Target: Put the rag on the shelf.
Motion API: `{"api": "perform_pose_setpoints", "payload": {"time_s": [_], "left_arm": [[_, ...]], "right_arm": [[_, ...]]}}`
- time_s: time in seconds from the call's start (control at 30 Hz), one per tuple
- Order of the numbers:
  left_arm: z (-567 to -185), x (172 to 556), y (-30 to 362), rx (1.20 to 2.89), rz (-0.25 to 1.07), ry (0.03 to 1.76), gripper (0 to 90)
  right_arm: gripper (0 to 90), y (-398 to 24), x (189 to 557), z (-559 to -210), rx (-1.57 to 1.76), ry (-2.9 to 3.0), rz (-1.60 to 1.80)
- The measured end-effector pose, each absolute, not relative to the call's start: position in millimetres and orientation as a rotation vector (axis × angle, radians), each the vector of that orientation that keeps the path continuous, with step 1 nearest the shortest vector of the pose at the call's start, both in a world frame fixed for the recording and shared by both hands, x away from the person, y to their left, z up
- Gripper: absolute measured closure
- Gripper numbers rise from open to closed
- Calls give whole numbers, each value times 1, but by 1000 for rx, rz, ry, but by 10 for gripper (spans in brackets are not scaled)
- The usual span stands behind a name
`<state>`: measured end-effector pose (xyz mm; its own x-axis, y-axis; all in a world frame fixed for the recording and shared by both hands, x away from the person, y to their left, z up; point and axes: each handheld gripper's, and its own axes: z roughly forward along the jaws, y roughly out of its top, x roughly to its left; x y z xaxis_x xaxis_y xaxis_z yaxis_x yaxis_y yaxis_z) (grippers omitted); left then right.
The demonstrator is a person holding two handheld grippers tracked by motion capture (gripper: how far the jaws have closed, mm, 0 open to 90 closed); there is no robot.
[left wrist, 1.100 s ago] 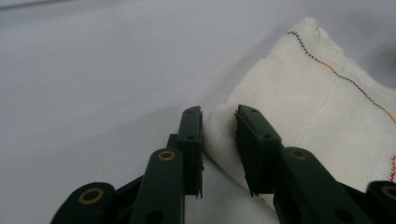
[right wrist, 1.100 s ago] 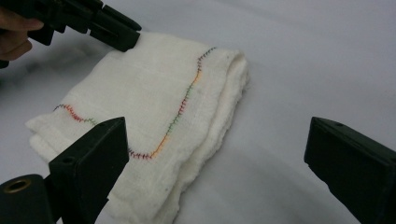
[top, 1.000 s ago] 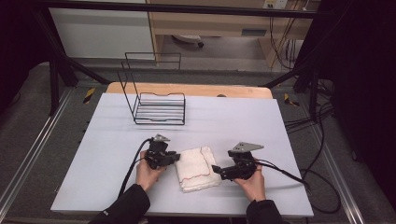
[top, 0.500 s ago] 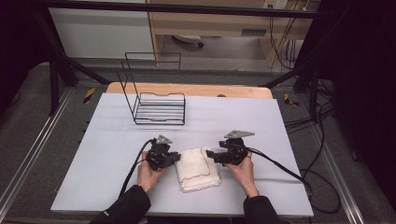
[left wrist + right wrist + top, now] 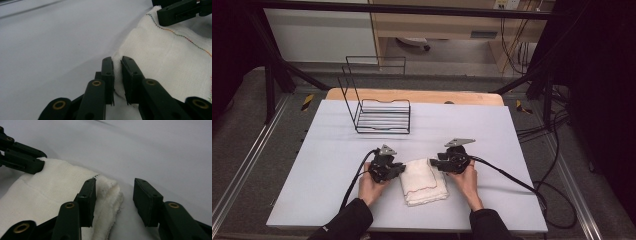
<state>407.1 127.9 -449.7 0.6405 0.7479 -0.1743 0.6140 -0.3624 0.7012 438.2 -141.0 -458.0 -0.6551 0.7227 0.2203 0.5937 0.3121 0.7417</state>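
Observation:
A folded white towel (image 5: 424,181) with a coloured stitched hem lies on the pale table (image 5: 472,125) near its front edge. My left gripper (image 5: 401,169) is at the towel's left edge. In the left gripper view that gripper (image 5: 117,61) is shut on a fold of the towel (image 5: 160,55). My right gripper (image 5: 434,163) is at the towel's far right corner. In the right gripper view its (image 5: 115,187) jaws have just been closing and straddle the thick towel corner (image 5: 110,192). The left pad touches the cloth and the right pad stands apart from it.
A black wire rack (image 5: 382,112) stands at the back left of the table. A wooden board (image 5: 412,95) runs along the far edge. Cables trail from both grippers, the right one across the table toward the floor (image 5: 512,177).
My right gripper has moved left onto the towel's far right corner, and its jaws have narrowed around the cloth. The left gripper has stayed where it was, pinching the towel.

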Motion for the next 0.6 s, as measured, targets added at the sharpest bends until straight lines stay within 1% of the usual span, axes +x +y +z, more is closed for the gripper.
{"api": "perform_pose_setpoints", "payload": {"time_s": [0.33,0.6], "left_arm": [[-450,407,128,2102,235,1038,793],[-449,408,129,2086,210,1064,814]], "right_arm": [[739,-139,436,-457,1315,2450,1297],[808,-139,436,-457,1343,2443,1313]]}}
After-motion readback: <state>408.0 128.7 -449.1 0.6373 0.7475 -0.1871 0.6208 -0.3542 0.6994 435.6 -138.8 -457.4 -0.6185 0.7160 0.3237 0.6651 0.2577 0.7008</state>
